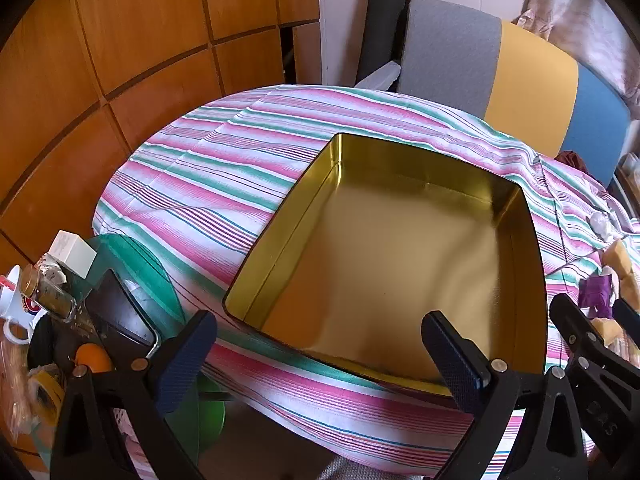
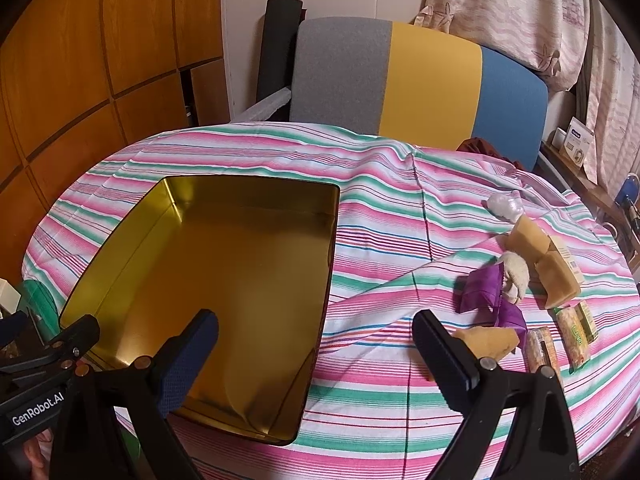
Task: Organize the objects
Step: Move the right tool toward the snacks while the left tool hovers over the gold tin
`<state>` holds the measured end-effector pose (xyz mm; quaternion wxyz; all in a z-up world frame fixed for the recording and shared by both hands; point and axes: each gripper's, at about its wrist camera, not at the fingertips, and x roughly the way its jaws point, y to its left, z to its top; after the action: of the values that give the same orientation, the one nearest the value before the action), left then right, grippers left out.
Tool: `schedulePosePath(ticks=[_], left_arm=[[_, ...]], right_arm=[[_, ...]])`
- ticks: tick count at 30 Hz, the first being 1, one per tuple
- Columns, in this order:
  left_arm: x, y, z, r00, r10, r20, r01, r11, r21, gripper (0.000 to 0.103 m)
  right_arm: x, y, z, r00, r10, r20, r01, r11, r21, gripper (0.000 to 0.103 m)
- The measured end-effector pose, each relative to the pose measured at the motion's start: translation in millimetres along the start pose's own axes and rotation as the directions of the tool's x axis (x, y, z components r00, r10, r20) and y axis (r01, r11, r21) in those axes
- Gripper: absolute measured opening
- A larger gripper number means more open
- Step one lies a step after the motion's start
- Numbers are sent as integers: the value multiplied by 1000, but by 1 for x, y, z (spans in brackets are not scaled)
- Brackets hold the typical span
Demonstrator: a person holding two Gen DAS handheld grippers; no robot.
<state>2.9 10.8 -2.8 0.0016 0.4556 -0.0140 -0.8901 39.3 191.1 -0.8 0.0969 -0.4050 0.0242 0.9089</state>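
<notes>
Round table under a pink, green and white striped tablecloth (image 2: 400,216), wrinkled toward the right side. Behind it, a chair back (image 2: 420,80) in grey, yellow and blue panels, wood-panelled wall (image 1: 120,40) to the left, patterned curtain (image 2: 520,12) to the right. On the cloth, left of centre, a large rectangular gold tin (image 2: 224,280), open-topped, nothing inside, only reflections on its floor. Left gripper (image 1: 320,356) angled down over the near edge of the tin, jaws spread wide, nothing between them; right gripper (image 2: 316,356) likewise spread wide and holding nothing, one finger over the tin's near right corner, the other over bare cloth. Well to the right of the tin, a loose cluster of small packets: tan wrapped blocks (image 2: 556,276), purple wrapped sweets (image 2: 480,288) with a pale knotted piece (image 2: 514,272) touching them, a beige pouch (image 2: 490,340) just beside the right finger, yellow-green snack bars (image 2: 574,332) at the near right, and a crumpled clear plastic wrapper (image 2: 502,204) farthest back. Off the table's left edge, a green stool (image 1: 152,276) carrying clutter: a white box (image 1: 74,252), a glass jar with a gold lid (image 1: 48,296), a white mug (image 1: 12,308).
</notes>
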Motion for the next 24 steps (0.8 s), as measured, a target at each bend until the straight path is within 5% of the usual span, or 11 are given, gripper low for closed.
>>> schedulePosePath(ticks=[24], left_arm=[[0, -18, -10, 999, -46, 9, 46, 998, 35, 103]], right_arm=[[-13, -24, -2, 999, -18, 44, 17, 1000, 25, 100]])
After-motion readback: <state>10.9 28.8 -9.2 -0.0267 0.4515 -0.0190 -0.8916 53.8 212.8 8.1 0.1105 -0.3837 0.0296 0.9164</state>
